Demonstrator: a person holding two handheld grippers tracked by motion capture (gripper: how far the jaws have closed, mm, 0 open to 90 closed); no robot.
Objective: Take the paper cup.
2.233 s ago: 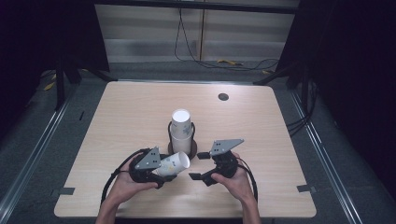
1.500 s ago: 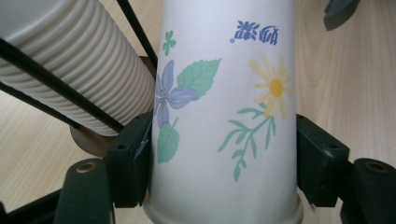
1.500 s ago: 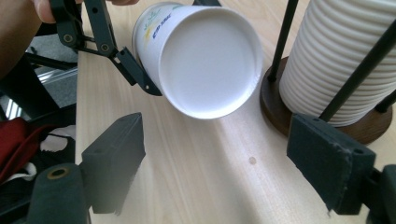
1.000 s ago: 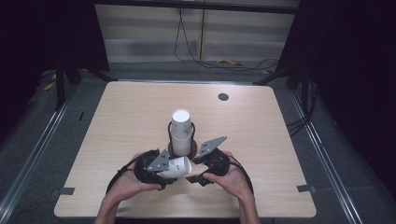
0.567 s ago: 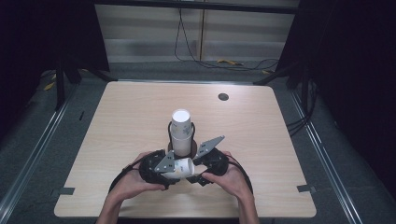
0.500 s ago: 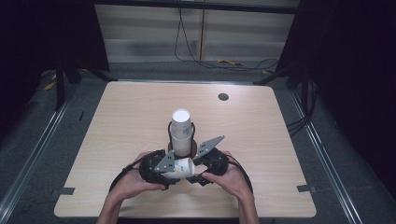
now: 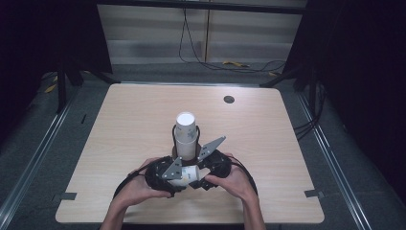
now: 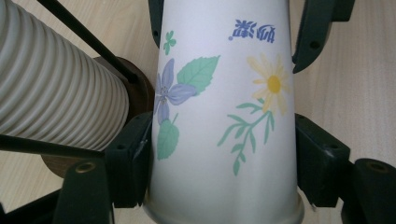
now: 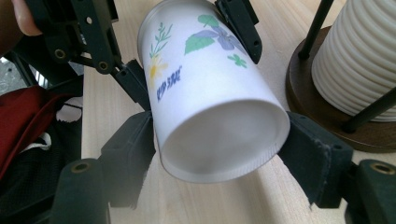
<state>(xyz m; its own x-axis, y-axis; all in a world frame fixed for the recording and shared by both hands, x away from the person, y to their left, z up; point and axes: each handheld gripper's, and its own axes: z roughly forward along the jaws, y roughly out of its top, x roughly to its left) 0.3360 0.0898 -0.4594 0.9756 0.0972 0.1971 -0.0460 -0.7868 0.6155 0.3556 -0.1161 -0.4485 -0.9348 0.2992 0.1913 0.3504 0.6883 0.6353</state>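
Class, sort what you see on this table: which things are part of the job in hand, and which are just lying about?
In the job:
- flowered paper cup, between both tools
- left tool
- right tool
- stack of ribbed cups in its wooden holder

Lying about:
- small dark disc at the table's far side

I count two tools, one in each of my hands: my left tool (image 7: 184, 176) and my right tool (image 7: 203, 173). Between them lies one loose flowered paper cup (image 7: 186, 174). Behind it stands one stack of ribbed white cups (image 7: 186, 135), too tightly nested to count singly, in one wire holder on a dark round base (image 9: 322, 116). On the counter (image 7: 268, 139) I see one small dark disc (image 7: 229, 99).
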